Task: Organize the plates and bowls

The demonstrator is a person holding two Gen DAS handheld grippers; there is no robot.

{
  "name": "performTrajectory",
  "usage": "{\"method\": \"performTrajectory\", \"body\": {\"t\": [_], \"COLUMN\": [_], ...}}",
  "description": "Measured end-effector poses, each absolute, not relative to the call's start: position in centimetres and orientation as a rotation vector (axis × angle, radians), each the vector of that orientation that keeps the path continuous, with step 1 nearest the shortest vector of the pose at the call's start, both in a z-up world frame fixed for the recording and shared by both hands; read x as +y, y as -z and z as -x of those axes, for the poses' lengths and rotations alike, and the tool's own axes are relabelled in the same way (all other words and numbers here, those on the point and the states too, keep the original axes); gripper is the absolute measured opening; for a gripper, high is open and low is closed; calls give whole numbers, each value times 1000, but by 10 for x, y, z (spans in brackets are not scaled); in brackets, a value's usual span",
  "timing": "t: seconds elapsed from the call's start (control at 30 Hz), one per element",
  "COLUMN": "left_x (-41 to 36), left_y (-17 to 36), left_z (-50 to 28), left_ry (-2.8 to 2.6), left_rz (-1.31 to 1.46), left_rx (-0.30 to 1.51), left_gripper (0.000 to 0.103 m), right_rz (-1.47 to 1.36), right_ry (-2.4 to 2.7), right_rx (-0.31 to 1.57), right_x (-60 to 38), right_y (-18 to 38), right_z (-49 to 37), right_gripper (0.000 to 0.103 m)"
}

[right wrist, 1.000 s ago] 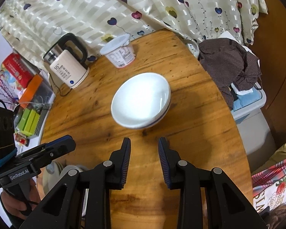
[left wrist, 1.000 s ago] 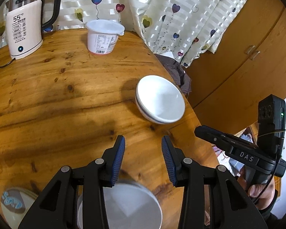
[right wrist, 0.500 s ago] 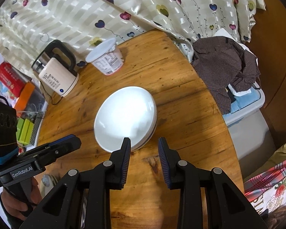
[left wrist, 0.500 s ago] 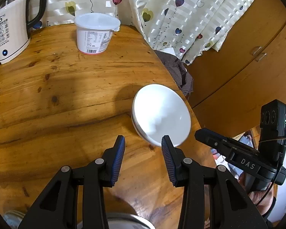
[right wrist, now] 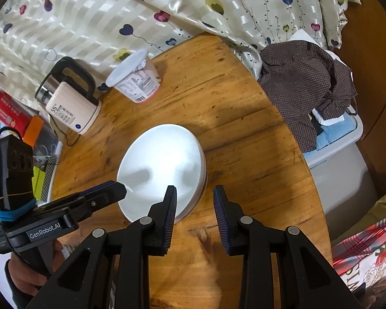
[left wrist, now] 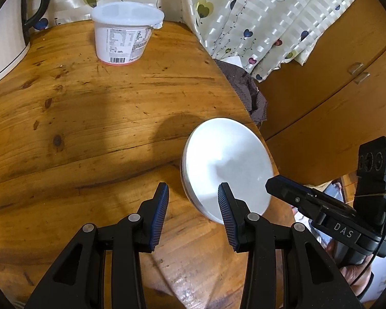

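A stack of white bowls (left wrist: 226,164) (right wrist: 162,164) sits on the round wooden table (left wrist: 90,128), close to its right edge. My left gripper (left wrist: 191,200) is open at the stack's near left side. One of its fingers is over the bowl, the other over bare wood, and the rim lies between them untouched. My right gripper (right wrist: 195,200) is open at the opposite side, with the rim likewise between its fingers and no pad pressing. Each gripper shows in the other's view: the right gripper (left wrist: 321,213) and the left gripper (right wrist: 64,211).
A white lidded tub (left wrist: 126,38) (right wrist: 136,79) and an electric kettle (right wrist: 69,103) stand at the back by the heart-print curtain (right wrist: 141,7). A brown checked cloth (right wrist: 308,90) lies on a plastic box beside the table. A wooden cabinet (left wrist: 334,77) is beyond the table's edge.
Both grippers have moved forward and down to the bowl stack, whose rim now lies between each pair of fingers. The bowl and plate at the bottom of the left view have left the frame.
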State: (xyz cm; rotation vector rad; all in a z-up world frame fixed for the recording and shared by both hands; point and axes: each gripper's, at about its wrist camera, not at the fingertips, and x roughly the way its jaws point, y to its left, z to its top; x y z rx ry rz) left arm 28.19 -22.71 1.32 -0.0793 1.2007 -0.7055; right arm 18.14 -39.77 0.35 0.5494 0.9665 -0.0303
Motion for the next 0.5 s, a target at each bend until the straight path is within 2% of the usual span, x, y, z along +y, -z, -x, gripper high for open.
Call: {"method": "performTrajectory", "body": {"t": [0.2,0.5], "left_x": [-234,-237], "left_y": [-7,1], "left_z": [-287,-290], "left_ry": [714,724], "left_rz": [58,56], "left_rx": [1220,1238], "left_gripper": [41,38], "right_rz": [-556,-550], "right_ry": [26,31], "right_rx": [978,983], "right_x": [-398,-396], "right_y": [1,2], "right_z": [-188,-190], "right_gripper": [16,15]}}
